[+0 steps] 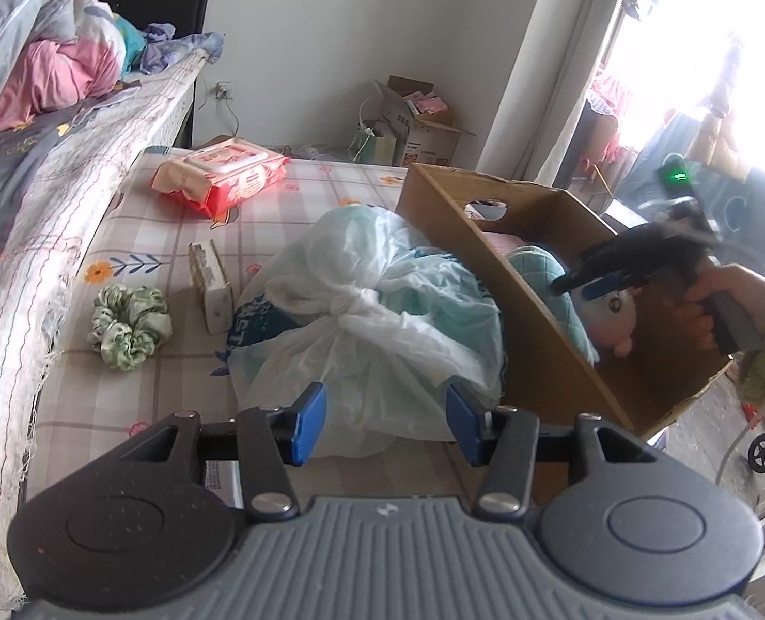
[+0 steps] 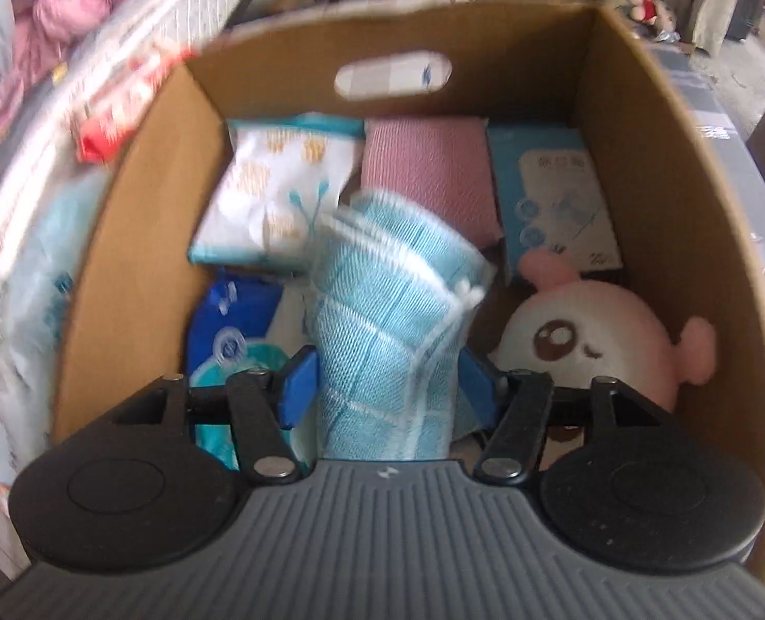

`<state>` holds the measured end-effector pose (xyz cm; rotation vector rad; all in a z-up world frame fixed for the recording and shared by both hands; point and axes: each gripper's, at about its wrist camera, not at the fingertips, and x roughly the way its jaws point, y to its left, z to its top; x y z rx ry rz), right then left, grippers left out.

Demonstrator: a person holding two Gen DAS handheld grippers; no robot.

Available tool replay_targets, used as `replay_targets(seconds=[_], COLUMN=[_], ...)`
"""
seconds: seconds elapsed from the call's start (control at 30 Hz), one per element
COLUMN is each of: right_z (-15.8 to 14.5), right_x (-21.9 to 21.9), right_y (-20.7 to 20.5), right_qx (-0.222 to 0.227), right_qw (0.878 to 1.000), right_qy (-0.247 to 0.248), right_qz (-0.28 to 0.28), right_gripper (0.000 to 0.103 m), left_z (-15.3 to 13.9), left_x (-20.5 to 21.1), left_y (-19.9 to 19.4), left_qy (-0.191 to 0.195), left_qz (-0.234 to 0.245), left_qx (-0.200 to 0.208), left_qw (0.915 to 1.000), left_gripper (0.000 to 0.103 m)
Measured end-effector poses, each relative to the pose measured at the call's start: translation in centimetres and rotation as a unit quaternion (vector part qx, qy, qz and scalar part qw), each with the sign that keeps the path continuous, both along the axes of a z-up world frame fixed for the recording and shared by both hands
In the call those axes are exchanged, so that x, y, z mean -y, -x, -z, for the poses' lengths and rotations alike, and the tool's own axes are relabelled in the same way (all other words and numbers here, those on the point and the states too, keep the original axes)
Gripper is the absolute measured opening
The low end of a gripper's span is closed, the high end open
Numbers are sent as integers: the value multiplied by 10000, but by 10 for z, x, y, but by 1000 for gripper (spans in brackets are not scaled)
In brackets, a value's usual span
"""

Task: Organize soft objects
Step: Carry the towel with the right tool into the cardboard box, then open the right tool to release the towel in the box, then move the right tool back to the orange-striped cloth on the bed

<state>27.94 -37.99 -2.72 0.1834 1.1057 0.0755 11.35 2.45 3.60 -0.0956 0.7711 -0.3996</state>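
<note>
Nearest item, my right gripper (image 2: 385,380): jaws part open, blue towel (image 2: 387,320) standing between the pads. Left pad looks to touch the cloth; right pad is hidden behind it. I judge this a release, not a firm grip.

1. Box (image 2: 656,196), cardboard, open top, hand-hole at 12 o'clock. The collecting place, I take it, hence the right gripper aimed down into it.
2. Bag (image 1: 372,310), white plastic, knotted, pale blue contents; outside the box, against its wall. My left gripper (image 1: 386,426) sits over its near edge, jaws medium-wide, pads not pressing. Probably the next pickup.
3. Plush (image 2: 589,341), white and pink, in the box at 3 o'clock of the towel, against the wall.
4. Pink cloth (image 2: 428,175), folded, at 12 o'clock of the towel.
5. Tissue pack (image 2: 274,196), at 10 o'clock; blue packet (image 2: 552,196) at 1 o'clock.
6. Wipes (image 1: 222,175), red pack, on the mat at 11 o'clock of the bag, unsorted.
7. Scrunchie (image 1: 129,330), green, at 9 o'clock of the bag, unsorted.
</note>
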Motion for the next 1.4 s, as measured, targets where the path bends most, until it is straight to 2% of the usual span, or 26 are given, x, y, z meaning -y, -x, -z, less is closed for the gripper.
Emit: replay_targets(seconds=[0.13,0.2,0.27,0.37,0.5,0.57,0.73,0.8,0.87,1.0,1.13,1.27,1.4], right_z=[-27,-28,-22,-3,30,37,26,13,-2,-26,-49,-66,-71], right_x=[15,16,15,18,30,30,33,35,37,42,39,17,-20], right_y=[19,23,21,15,4,3,12,22,34,60,89,117,133], right_qx=[556,708,581,275,-92,-134,-28,186,419,790,1134,1344,1295], right_qw=[9980,9959,9957,9964,9925,9910,9865,9864,9861,9805,9696,9585,9485], right_qy=[-237,-559,-714,-781,-1056,-1168,-1429,-1419,-1382,-1547,-1982,-2448,-2891], right_qz=[157,68,28,172,612,646,797,808,822,917,876,575,65], right_gripper=[56,47,37,30,26,24,30,43,50,52,53,57,58], left_z=[3,4,4,3,1,0,-2,-2,-2,-3,-2,0,5], left_x=[-3,-2,-2,-3,-9,-14,-29,-37,-43,-54,-59,-63,-67], left_y=[-3,-3,-3,0,6,10,20,25,31,42,54,64,76], left_qy=[84,89,89,110,86,67,79,110,111,18,-151,-239,-280], left_qz=[-3,9,6,-36,-149,-222,-429,-515,-585,-690,-726,-748,-768], left_qx=[-45,-55,-65,-51,-17,-4,25,23,19,25,42,2,-69], left_qw=[10000,9999,9999,9999,9999,9997,9990,9986,9982,9976,9972,9969,9966], left_gripper=[53,53,53,53,55,59,74,77,80,86,89,90,90])
